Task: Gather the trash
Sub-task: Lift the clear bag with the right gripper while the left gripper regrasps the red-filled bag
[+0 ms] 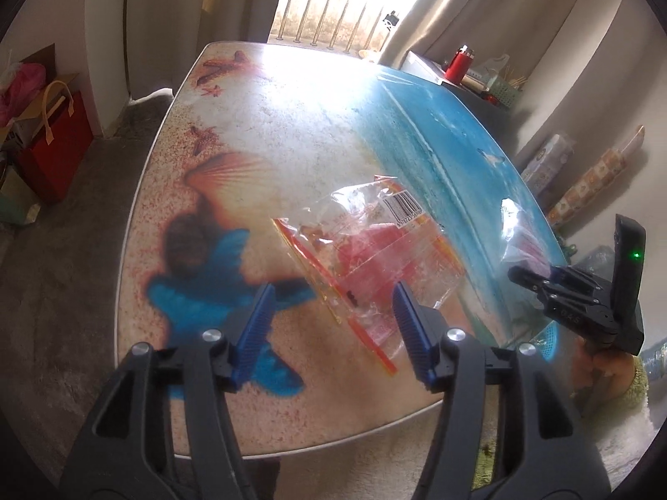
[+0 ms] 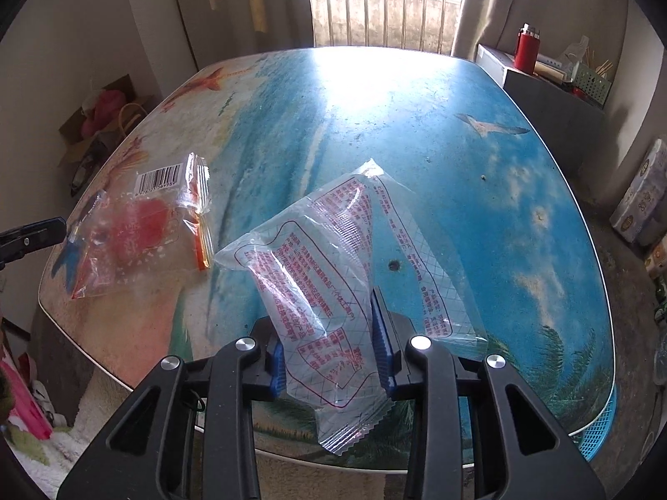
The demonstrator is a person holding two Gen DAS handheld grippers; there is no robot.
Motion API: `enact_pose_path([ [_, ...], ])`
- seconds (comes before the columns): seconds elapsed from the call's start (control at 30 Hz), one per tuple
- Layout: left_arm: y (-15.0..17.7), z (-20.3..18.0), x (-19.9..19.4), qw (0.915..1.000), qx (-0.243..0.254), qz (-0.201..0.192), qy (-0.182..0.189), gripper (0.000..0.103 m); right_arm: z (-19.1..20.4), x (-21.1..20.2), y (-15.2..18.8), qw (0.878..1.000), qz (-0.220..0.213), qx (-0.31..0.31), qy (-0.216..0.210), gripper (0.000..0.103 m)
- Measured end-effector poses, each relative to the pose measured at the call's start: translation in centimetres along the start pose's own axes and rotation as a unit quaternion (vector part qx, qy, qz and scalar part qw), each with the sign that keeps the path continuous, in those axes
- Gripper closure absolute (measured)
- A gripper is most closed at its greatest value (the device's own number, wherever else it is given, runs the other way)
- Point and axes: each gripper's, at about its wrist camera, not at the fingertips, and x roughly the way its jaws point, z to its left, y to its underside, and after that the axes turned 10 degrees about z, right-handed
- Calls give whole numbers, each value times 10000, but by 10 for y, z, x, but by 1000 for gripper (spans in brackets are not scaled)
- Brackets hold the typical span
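R gripper [image 2: 333,358] pinches clear red-print wrapper [image 2: 333,275], lifted off table [image 2: 521,208]; L gripper [image 1: 333,325] spread, empty, over barcode wrapper [image 1: 375,246] lying on table; mid-collection; next prob: L drops, closes on it, blue basket [image 2: 600,429] at edge likely bin.

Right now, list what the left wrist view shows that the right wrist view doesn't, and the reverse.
Left wrist only: the left gripper with open jaws above the red-and-orange wrapper, and a red gift bag on the floor.
Right wrist only: the right gripper shut on the clear wrapper with red print, and a seagull printed on the table.
Both: the beach-print table, both wrappers, a red flask.
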Motion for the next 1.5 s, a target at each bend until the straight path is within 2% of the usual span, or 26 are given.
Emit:
enact_pose_path([
  [0.1,-8,-13,-8,9987,468,-202,-21,33,-3,1,-1,9999,22,78,-109,68],
  [0.23,-11,-50,-6,9875,1507,-418,-207,23,-5,4,-1,9997,69,148,-197,67],
  [0.33,-14,-75,9,9760,2142,-290,-270,20,-4,4,0,9996,68,165,-200,67],
  [0.47,-15,-91,40,9636,2628,159,-464,20,-5,2,0,9996,44,187,-228,67],
  [0.57,-13,-96,63,9540,2869,448,-746,20,-6,2,0,9995,38,196,-249,66],
  [0.7,-8,-98,78,9428,3094,594,-1093,19,-6,3,0,9995,35,191,-252,64],
  [0.8,-10,-93,77,9471,2993,558,-1010,19,-6,4,0,9995,43,192,-262,64],
  [0.9,-13,-91,78,9502,2913,518,-975,23,-6,5,0,9994,42,192,-267,64],
  [0.97,-15,-88,78,9523,2873,500,-900,29,-6,5,0,9994,39,198,-274,64],
  [1.03,-15,-86,77,9560,2793,534,-714,43,-6,6,0,9994,41,201,-277,64],
  [1.07,-15,-85,77,9581,2742,543,-628,45,-6,7,0,9994,37,202,-272,64],
  [1.17,-15,-84,77,9617,2659,529,-411,62,-5,8,0,9995,15,192,-236,64],
  [1.37,-17,-82,76,9674,2476,461,-252,77,-1,9,0,9997,-45,168,-154,64],
  [1.5,-18,-81,76,9719,2307,435,-177,92,1,9,-1,9998,-75,167,-89,68],
])
